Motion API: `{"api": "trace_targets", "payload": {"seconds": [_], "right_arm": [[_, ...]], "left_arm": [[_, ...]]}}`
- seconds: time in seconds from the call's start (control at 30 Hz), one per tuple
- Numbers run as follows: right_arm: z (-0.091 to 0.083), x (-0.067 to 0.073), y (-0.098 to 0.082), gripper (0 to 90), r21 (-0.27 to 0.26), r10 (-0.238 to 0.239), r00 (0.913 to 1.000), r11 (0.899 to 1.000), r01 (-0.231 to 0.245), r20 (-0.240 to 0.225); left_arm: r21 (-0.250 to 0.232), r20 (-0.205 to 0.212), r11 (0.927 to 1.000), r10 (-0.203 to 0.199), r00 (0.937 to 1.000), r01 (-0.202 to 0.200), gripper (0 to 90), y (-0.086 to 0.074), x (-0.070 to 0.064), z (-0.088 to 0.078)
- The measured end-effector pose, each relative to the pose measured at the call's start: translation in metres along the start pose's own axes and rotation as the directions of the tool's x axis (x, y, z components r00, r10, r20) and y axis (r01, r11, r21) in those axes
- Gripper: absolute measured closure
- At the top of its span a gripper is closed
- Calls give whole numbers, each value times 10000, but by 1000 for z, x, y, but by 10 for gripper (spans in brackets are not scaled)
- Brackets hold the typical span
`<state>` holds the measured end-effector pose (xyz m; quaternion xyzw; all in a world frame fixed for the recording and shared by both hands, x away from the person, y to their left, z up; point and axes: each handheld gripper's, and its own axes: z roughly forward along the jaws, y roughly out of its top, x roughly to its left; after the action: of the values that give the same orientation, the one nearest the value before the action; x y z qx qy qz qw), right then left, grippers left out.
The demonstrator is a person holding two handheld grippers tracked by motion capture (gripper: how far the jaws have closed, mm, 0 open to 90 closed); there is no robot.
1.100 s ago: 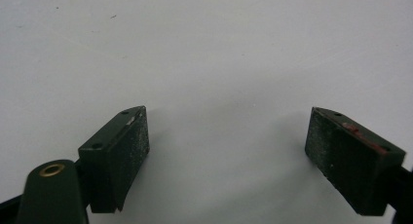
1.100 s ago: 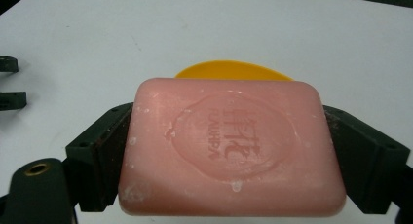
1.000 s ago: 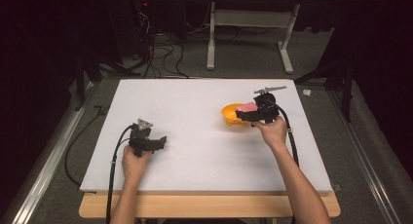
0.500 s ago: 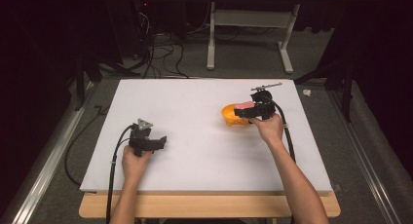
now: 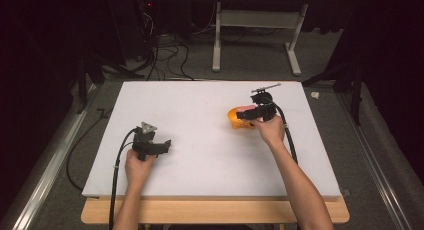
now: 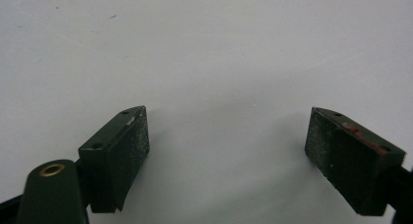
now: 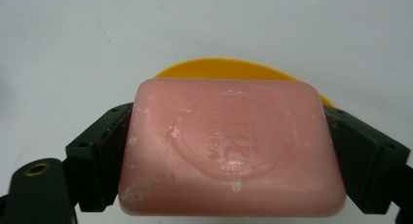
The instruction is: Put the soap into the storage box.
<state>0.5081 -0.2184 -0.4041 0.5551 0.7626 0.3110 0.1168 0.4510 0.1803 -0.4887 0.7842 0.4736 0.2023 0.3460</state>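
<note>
A pink bar of soap with a round embossed stamp sits between the jaws of my right gripper, which is shut on its two short ends. Behind and under the soap lies a yellow-orange dish. From above, the right gripper holds the soap over the dish on the right half of the white table. My left gripper rests low at the table's front left, jaws wide open with bare white surface between them.
The white board lies on a wooden table whose edge shows at the front. Cables and a white metal stand sit on the floor behind it. A metal rail runs along the left.
My right gripper with the soap has shifted slightly left and toward the dish. The left gripper has stayed still.
</note>
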Motion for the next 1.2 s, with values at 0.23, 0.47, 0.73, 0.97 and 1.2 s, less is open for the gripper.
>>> {"api": "trace_targets", "payload": {"seconds": [0.23, 0.47, 0.73, 0.97, 1.2], "right_arm": [[8, 0, 1, 135, 236, 127, 9999, 9996, -129, 82], [15, -3, 1, 135, 452, 424, 9989, 9980, -431, 178], [21, -8, 1, 134, 476, 706, 9972, 9963, -717, 253], [24, -8, 1, 134, 624, 855, 9956, 9942, -878, 379], [27, -7, 1, 133, 631, 959, 9941, 9931, -990, 502]], "left_arm": [[10, -8, 10000, 2, 10000, -2, 167, 0, 0, 0], [10, -3, 10000, -2, 10000, 2, 167, 0, 0, 0], [10, -4, 10000, -4, 10000, 4, 167, 0, 0, 0], [-4, -9, 10000, 4, 10000, -4, 168, 0, 0, 0], [10, -9, 10000, 6, 10000, -6, 167, 0, 0, 0]]}}
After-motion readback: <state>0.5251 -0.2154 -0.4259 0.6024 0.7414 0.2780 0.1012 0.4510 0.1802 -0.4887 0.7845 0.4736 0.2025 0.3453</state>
